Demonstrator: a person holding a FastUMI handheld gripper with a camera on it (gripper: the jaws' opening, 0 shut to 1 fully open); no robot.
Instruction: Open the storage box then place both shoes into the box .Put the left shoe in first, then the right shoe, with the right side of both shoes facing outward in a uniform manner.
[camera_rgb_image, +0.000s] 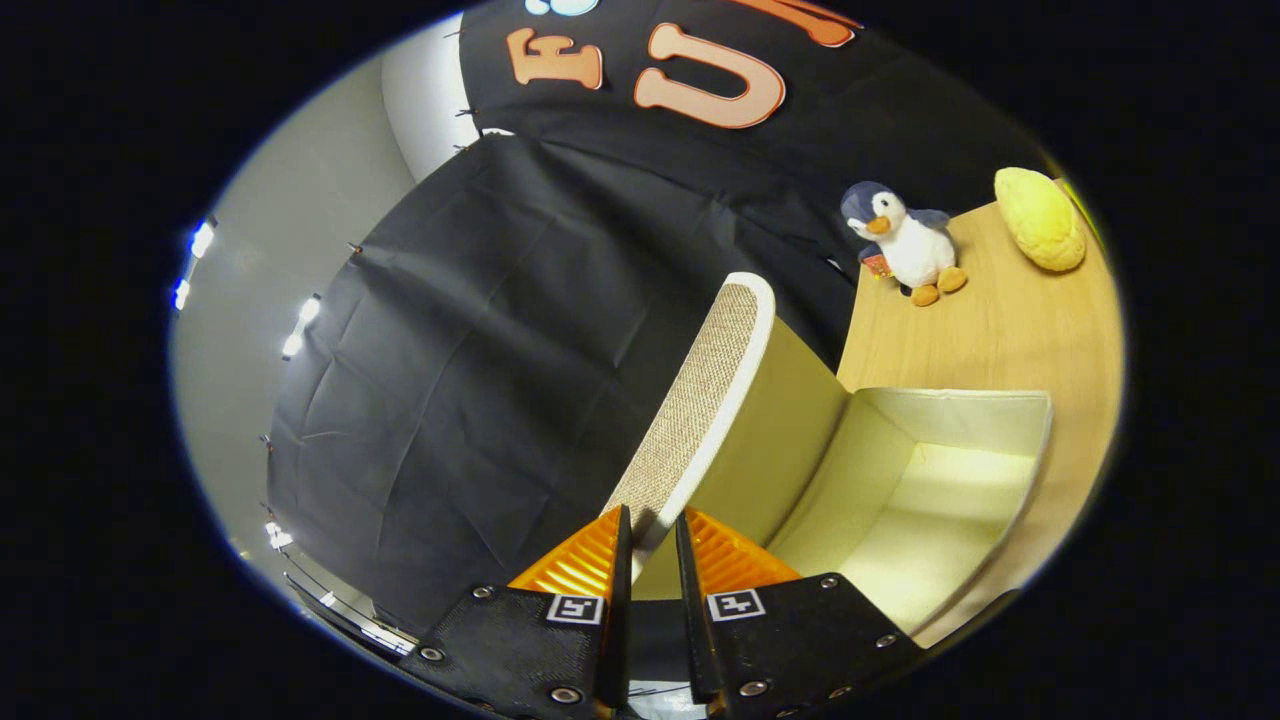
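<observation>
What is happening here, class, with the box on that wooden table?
A hand-held gripper has its jaws closed on the edge of the cream storage box's woven-topped lid, which stands raised. The open box on the light wooden table has nothing in the part of its inside that can be seen. A small plush penguin and a yellow bun-shaped soft toy sit beyond the box.

Raised lid (700, 400) stands between the jaws, which clamp it; box (1035, 440) mouth lies open beside it
</observation>
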